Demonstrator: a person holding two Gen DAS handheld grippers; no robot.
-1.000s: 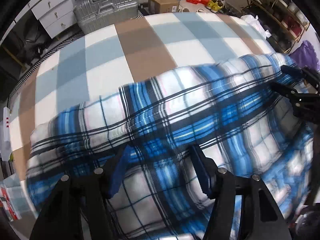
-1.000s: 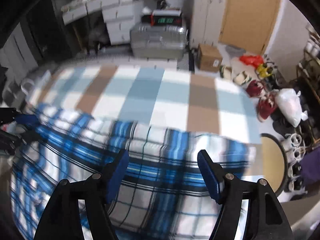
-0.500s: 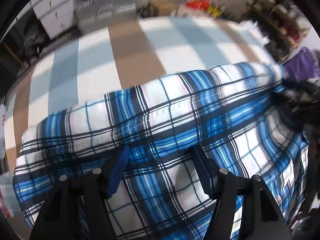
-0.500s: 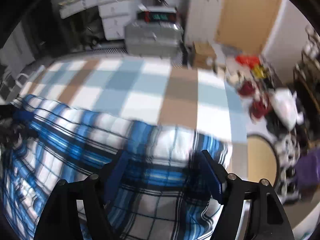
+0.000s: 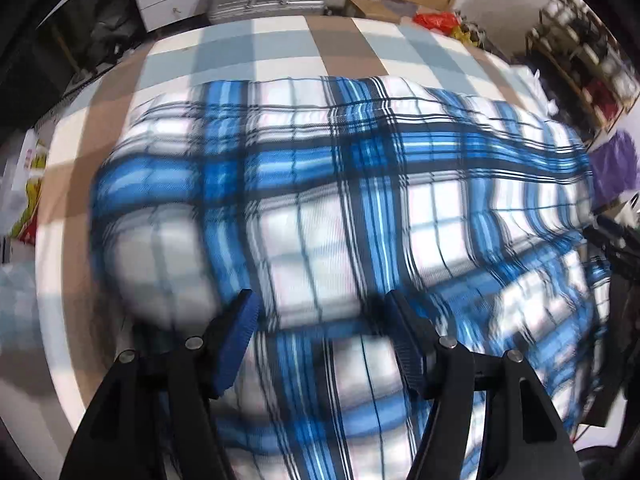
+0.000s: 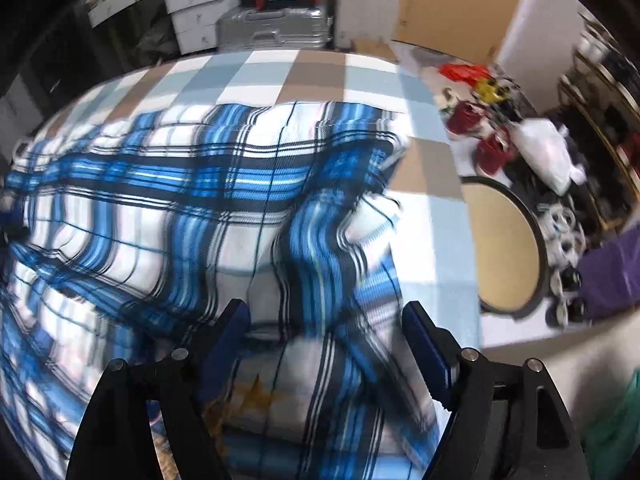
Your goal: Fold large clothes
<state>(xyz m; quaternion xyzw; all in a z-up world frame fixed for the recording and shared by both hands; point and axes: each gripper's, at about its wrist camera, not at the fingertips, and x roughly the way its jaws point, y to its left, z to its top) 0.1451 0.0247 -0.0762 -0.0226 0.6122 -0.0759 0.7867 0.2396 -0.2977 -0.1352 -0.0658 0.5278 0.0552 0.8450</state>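
Plaid blanket [image 5: 360,208] on the checked bed [image 5: 280,48]
Left gripper [image 5: 324,332] jaws spread over the cloth; right gripper [image 6: 326,336] jaws opening, cloth between them.

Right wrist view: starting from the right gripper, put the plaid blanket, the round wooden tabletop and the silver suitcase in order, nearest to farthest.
From the right gripper, whose jaws are opening:
1. Plaid blanket, directly under and between the fingers.
2. Round wooden tabletop, off to the right, beside the bed.
3. Silver suitcase, far end, beyond the checked bedspread.
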